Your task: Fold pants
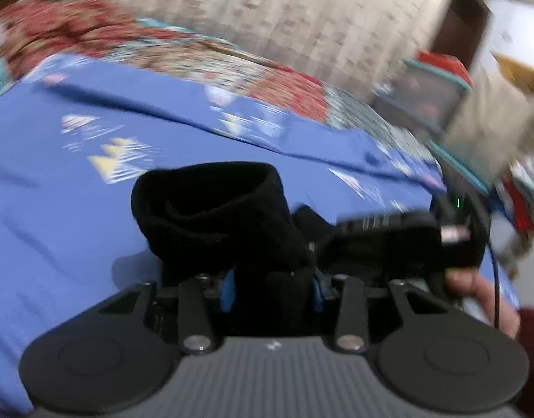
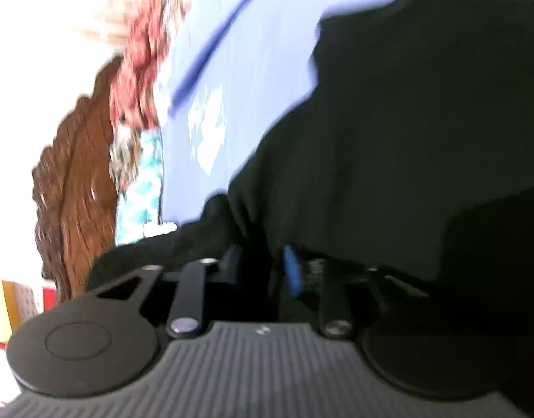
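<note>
The black pants [image 1: 211, 209] are bunched up in my left gripper [image 1: 272, 278], which is shut on the cloth and holds it above the blue bed sheet [image 1: 58, 226]. In the right wrist view the black pants [image 2: 389, 139] fill the right half of the picture, and my right gripper [image 2: 263, 271] is shut on a fold of them. The blue finger pads [image 2: 293, 271] show on either side of the pinched cloth. My right gripper and the hand holding it [image 1: 406, 240] appear close to the right of the left one. Both views are blurred.
A red and teal floral blanket [image 1: 162, 45] lies along the far side of the bed. A carved wooden headboard [image 2: 75, 174] stands at the bed's end. Shelves with boxes [image 1: 434, 97] stand past the bed's right edge, before a pale curtain [image 1: 267, 7].
</note>
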A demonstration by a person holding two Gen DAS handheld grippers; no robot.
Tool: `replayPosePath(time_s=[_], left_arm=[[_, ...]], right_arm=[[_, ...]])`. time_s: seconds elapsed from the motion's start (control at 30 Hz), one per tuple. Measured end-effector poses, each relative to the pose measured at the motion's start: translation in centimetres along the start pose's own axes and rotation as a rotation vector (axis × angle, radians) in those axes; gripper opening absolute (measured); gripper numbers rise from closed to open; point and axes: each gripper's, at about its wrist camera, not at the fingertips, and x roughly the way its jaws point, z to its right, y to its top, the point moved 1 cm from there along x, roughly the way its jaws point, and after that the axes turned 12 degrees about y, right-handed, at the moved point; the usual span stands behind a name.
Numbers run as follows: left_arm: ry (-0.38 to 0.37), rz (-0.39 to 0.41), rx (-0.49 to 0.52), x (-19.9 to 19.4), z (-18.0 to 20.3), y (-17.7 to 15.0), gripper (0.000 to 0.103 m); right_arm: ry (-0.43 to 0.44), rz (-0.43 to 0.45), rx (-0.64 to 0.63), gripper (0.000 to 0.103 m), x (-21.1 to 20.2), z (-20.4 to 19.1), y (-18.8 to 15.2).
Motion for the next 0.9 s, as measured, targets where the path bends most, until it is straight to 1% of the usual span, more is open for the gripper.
replayPosePath(time_s=[0.03,0.07,0.1,0.13,0.17,0.2,0.23,0.27,0.3,0.33,0.37,0.43,0.47,0.6,0.7,0.73,0.77,0.8,0.83,0.87,0.9], left_arm=[[-0.018,-0.014,0.04,0.3,1.1,-0.2,0.045],[-0.039,-0.029,0.071,0.6,1.8,-0.5,0.053],[-0.071,-0.054,0.1,1.0,2.8,-0.8,0.057],[-0.108,-0.081,0.12,1.4,3.6,-1.1,0.058],[-0.128,-0.1,0.132,1.7,4.1,-1.3,0.059],[-0.144,-0.117,0.148,1.8,4.6,-1.5,0.059],[-0.153,-0.123,0.164,1.8,5.1,-1.7,0.063],[-0.158,-0.121,0.173,1.6,5.2,-1.8,0.072],[-0.163,-0.116,0.178,1.3,5.1,-1.8,0.076],[-0.168,-0.108,0.174,0.8,4.9,-1.8,0.079],[-0.172,-0.1,0.163,0.3,4.4,-1.6,0.079],[-0.172,-0.083,0.113,-0.7,2.8,-1.2,0.081],[-0.165,-0.075,0.082,-0.9,2.2,-0.9,0.082],[-0.083,-0.075,-0.1,-1.3,-2.3,0.2,0.08],[-0.008,-0.116,-0.226,-0.7,-5.3,0.0,0.076],[0.01,-0.133,-0.258,-0.3,-5.9,-0.1,0.073],[0.02,-0.147,-0.283,0.0,-6.4,-0.3,0.072],[0.025,-0.163,-0.304,0.4,-6.6,-0.6,0.072],[0.026,-0.175,-0.314,0.9,-6.7,-0.8,0.072],[0.027,-0.187,-0.316,1.2,-6.6,-1.1,0.072],[0.027,-0.196,-0.311,1.4,-6.4,-1.3,0.072]], right_arm=[[0.006,0.034,0.004,0.049,-0.9,0.2,0.1],[0.014,0.068,0.01,0.052,-1.9,0.3,0.2],[0.022,0.099,0.016,0.053,-2.8,0.4,0.4],[0.029,0.127,0.016,0.057,-3.6,0.4,0.5],[0.029,0.152,0.009,0.062,-4.3,0.3,0.5],[0.023,0.173,-0.007,0.065,-4.8,0.1,0.5],[0.015,0.186,-0.026,0.067,-5.0,-0.1,0.5],[0.008,0.193,-0.045,0.068,-5.3,-0.3,0.4],[0.002,0.194,-0.065,0.07,-5.4,-0.6,0.3],[-0.002,0.192,-0.081,0.073,-5.0,-0.7,0.4],[-0.008,0.186,-0.097,0.075,-4.8,-0.8,0.3],[-0.032,0.164,-0.129,0.075,-4.2,-0.9,0.2],[-0.051,0.152,-0.145,0.076,-4.8,-0.5,0.2],[-0.127,0.101,-0.203,0.076,-4.2,0.3,-0.6],[-0.165,0.059,-0.288,0.077,-3.0,-0.4,-1.4],[-0.196,0.042,-0.341,0.07,-2.5,-1.0,-1.8],[-0.228,0.021,-0.396,0.052,-2.0,-1.5,-2.3],[-0.253,-0.005,-0.453,0.045,-1.5,-1.9,-2.7],[-0.259,-0.012,-0.479,0.039,-1.5,-2.0,-2.9],[-0.26,0.0,-0.499,0.03,-1.6,-2.2,-3.1],[-0.256,0.014,-0.525,0.027,-1.8,-2.6,-3.2]])
